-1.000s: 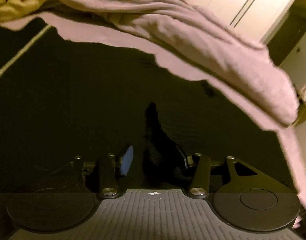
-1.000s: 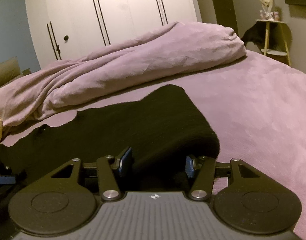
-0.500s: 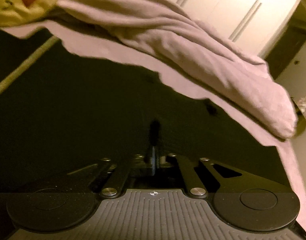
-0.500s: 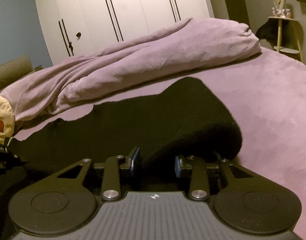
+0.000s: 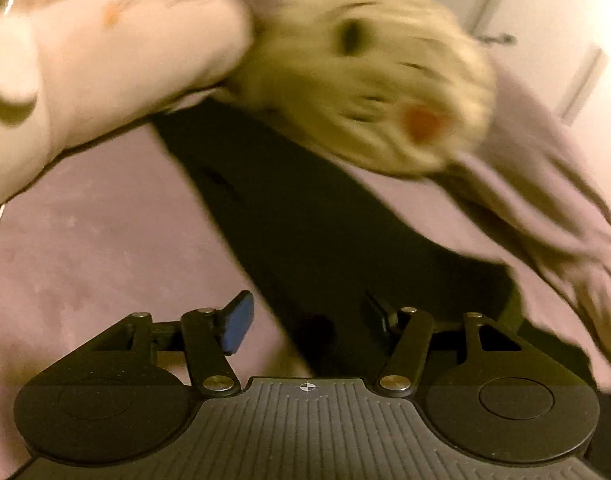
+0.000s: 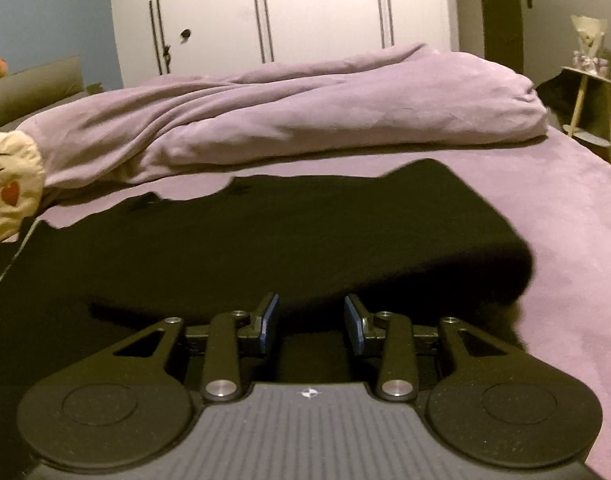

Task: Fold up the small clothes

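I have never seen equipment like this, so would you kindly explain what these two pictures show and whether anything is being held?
No robot is here: a person carries a hand-held gripper in each hand, each with a fisheye camera looking forward along its two fingers. The black plastic at the bottom of each picture is the tool itself.

The left view, blurred by motion, shows the left hand-held gripper open above a black garment lying on a purple bed cover. Beyond it sits a cream emoji cushion.

The right view shows the right hand-held gripper, also open, at the edge of the same black garment, with a rumpled purple duvet and white wardrobe behind.

Nothing appears to be held.
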Demonstrator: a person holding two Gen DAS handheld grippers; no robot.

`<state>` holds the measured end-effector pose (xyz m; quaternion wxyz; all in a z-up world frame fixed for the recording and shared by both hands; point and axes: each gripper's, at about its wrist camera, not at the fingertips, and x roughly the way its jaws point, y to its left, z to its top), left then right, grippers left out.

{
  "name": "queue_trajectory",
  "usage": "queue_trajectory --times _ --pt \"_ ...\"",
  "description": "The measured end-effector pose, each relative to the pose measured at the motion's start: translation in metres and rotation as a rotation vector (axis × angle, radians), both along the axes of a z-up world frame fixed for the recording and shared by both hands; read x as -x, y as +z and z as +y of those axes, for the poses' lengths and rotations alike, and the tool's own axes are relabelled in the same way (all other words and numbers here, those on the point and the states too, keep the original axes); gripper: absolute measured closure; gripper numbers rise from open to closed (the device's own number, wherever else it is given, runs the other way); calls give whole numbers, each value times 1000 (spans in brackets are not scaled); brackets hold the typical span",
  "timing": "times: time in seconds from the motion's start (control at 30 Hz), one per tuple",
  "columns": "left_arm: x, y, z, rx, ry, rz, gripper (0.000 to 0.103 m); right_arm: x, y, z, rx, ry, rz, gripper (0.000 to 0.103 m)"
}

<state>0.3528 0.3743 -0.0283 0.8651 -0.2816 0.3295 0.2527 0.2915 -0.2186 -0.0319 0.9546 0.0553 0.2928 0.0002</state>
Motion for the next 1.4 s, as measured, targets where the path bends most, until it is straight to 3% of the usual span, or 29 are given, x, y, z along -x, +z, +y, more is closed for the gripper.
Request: queue_trajectory --times 0.1,0.17,0.23,0.3,0.33,0.37,0.43,0.5,0.57,0.63,0.73,0.8,0.83,0.93,0.97,1.0,1.03,1.1,1.17,1.23,1.4 --pt "-17 -21 49 109 51 -2 42 2 3 31 35 48 -13 67" --pt "-25 -28 71 180 61 -88 33 4 2 42 31 60 -21 67" --pt "-35 -32 87 211 64 -118 35 2 -3 49 52 50 -16 67" --pt "-46 -36 99 229 81 -132 46 -2 -9 54 65 15 20 67" --pt "-49 -37 101 229 98 -125 71 -3 -10 54 55 8 29 67" --pt "-52 -38 104 228 115 -105 86 -3 -11 55 44 13 32 67" --pt "-40 -36 112 258 112 -117 90 -2 -13 60 57 28 35 67" --pt "-36 -22 100 170 66 -126 91 -3 -15 65 74 38 34 67" --pt "-37 3 71 -7 -32 -130 91 -1 -14 66 56 50 29 67" --pt "-36 27 33 -135 -139 -148 92 4 -12 66 36 56 20 67" --pt "-33 59 -46 -263 -346 -189 92 13 -7 66 13 71 18 67" --pt "-28 71 -106 -301 -495 -208 91 18 -4 66 -4 79 22 67" --pt "-25 73 -139 -305 -581 -206 90 21 -1 66 -12 82 18 67" --pt "-12 56 -208 -298 -744 -148 75 28 7 69 -27 104 12 67" --pt "-7 47 -220 -261 -778 -119 54 30 10 70 -28 115 8 67" --pt "-3 38 -229 -227 -801 -80 43 31 12 71 -28 123 9 67" --pt "6 32 -234 -217 -798 -52 37 31 13 72 -33 131 11 67" --pt "26 24 -232 -209 -776 -42 37 31 12 74 -47 147 20 67" --pt "49 23 -216 -149 -701 -44 25 28 10 83 -48 165 30 67" --pt "66 20 -195 -103 -625 -46 24 25 7 95 -49 195 40 67" --pt "96 12 -159 -120 -462 42 23 6 5 164 32 364 -2 67"
